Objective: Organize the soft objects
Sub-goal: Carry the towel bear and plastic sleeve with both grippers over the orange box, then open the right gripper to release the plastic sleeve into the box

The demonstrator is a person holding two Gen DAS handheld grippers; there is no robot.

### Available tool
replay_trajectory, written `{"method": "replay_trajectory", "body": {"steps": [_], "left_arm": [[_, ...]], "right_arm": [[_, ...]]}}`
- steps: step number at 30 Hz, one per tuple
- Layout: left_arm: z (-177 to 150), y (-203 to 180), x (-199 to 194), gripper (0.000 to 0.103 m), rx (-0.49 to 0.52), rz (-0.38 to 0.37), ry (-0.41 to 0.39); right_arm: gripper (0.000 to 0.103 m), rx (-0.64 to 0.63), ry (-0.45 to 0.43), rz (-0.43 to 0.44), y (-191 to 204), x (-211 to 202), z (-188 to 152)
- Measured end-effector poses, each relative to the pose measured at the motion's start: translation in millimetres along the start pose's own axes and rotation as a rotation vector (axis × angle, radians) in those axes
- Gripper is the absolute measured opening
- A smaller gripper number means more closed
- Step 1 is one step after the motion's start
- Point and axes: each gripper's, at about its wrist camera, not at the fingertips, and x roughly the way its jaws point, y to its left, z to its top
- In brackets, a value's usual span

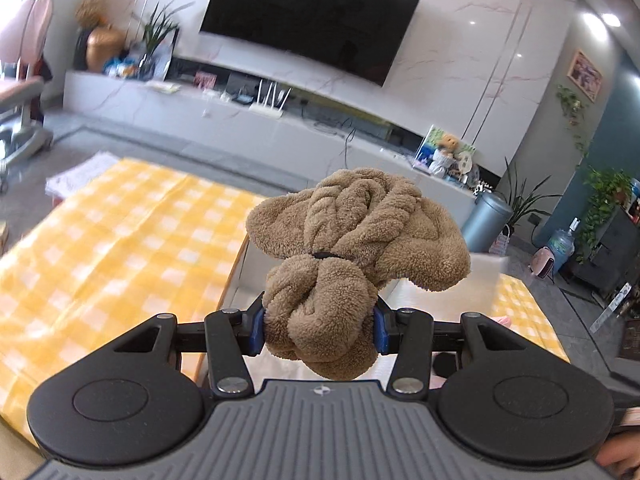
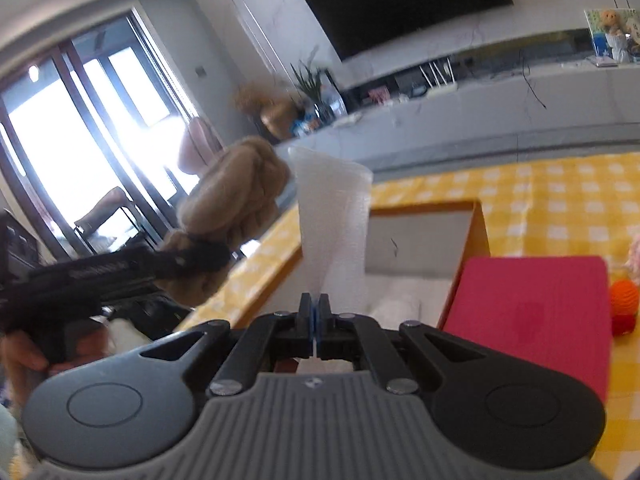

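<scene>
Two soft items are in the air at this moment. The brown fleece bundle (image 1: 352, 264), tied at its waist by a dark band, is clamped between the blue pads of the left gripper (image 1: 320, 330) and held above the open box (image 2: 472, 216), well off the yellow checked tablecloth (image 1: 120, 240). The white foam sheet (image 2: 332, 216) stands upright from the right gripper (image 2: 316, 312), whose fingers are pressed together on its lower edge.

Step in hand, as judged: lowering each item into the box.

1. Keep the left grip below the band. The bundle's bulk sits beyond the pads and will sag if the grip slackens.
2. Bring the bundle down over a free part of the box floor before parting the fingers; fleece compresses, so release low rather than dropping it.
3. Hold the foam sheet clear of the bundle's path. It is thin and will bend on contact with the box wall.
4. Avoid the red flat object (image 2: 532, 308) resting against the box's near right corner, and the orange knitted item (image 2: 624, 304) just beside it on the cloth.

White padding is visible inside the box; how much room remains cannot be told.
</scene>
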Motion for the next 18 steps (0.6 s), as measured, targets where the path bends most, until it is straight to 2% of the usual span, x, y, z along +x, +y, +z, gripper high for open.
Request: {"method": "replay_trajectory", "body": {"steps": [4,6,13,18], "left_arm": [[-3,8,2,0.055,-0.011,0.002,0.014],[-7,11,0,0.055,-0.01,-0.013,0.019],[-12,7,2,0.055,0.01,-0.032,0.032],[-11,7,3,0.055,0.0,-0.024,0.038]], "right_arm": [[0.0,-0.08,0.057,-0.184,2,33,-3],[0.0,-0.11,0.063,-0.228,1,42,-2],[0.0,-0.089,0.051,-0.17,-9,48,-7],[0.0,0.01,-0.002,-0.032,-10,35,-5]]}}
